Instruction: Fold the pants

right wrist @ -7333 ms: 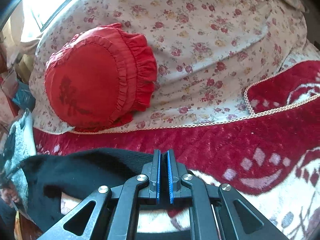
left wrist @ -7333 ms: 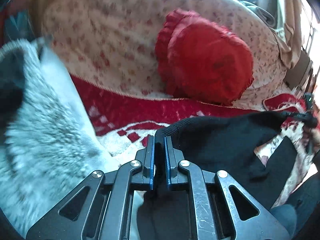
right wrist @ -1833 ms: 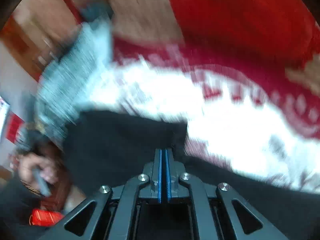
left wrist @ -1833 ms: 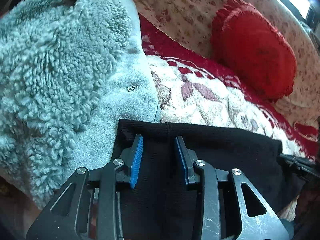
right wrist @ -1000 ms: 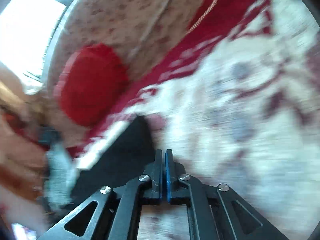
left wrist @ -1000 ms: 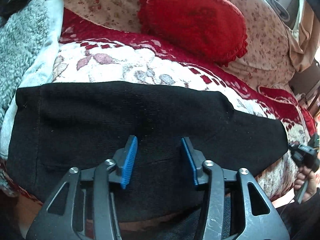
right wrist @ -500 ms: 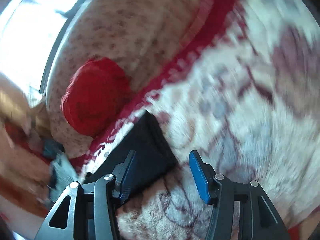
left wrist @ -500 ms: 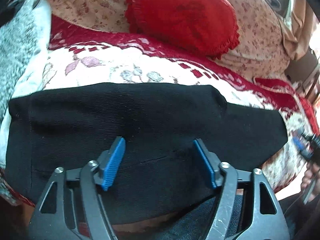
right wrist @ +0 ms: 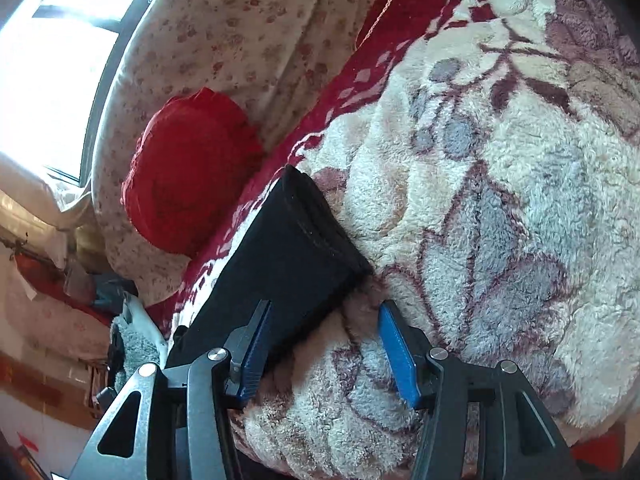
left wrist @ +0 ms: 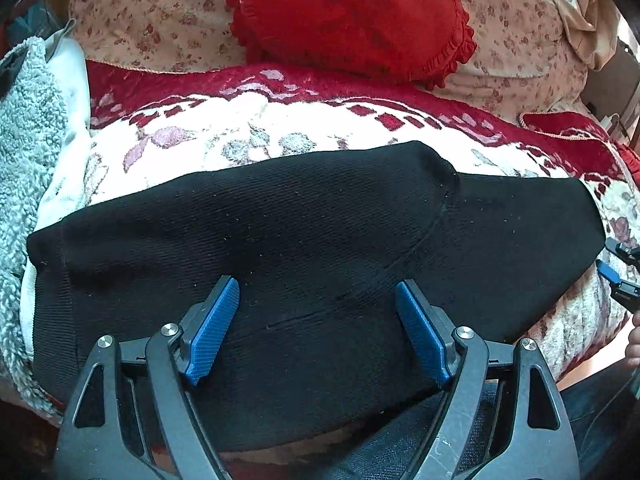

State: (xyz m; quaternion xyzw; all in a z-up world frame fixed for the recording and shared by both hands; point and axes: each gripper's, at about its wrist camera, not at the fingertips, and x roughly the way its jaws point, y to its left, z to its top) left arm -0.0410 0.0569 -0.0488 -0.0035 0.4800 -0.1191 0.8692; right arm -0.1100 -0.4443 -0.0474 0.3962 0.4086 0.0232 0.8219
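Note:
The black pants (left wrist: 304, 232) lie folded lengthwise across the front of a red and cream floral blanket (left wrist: 280, 124), waistband at the left. My left gripper (left wrist: 316, 308) is open above the middle of the pants, holding nothing. In the right wrist view the leg end of the pants (right wrist: 296, 240) lies on the blanket (right wrist: 500, 200). My right gripper (right wrist: 324, 324) is open just in front of that end, its left finger over the cloth. Its tips also show at the right edge of the left wrist view (left wrist: 620, 276).
A red ruffled cushion (left wrist: 352, 16) leans on a floral-covered backrest (left wrist: 520, 40) behind the blanket. A grey fleece garment (left wrist: 28, 152) lies at the left end of the pants. A bright window (right wrist: 52, 56) is beyond the backrest.
Both grippers have let go of the pants and opened. The pants now lie flat on the blanket. The left gripper has opened wider over the last second; the right one has settled at the leg end.

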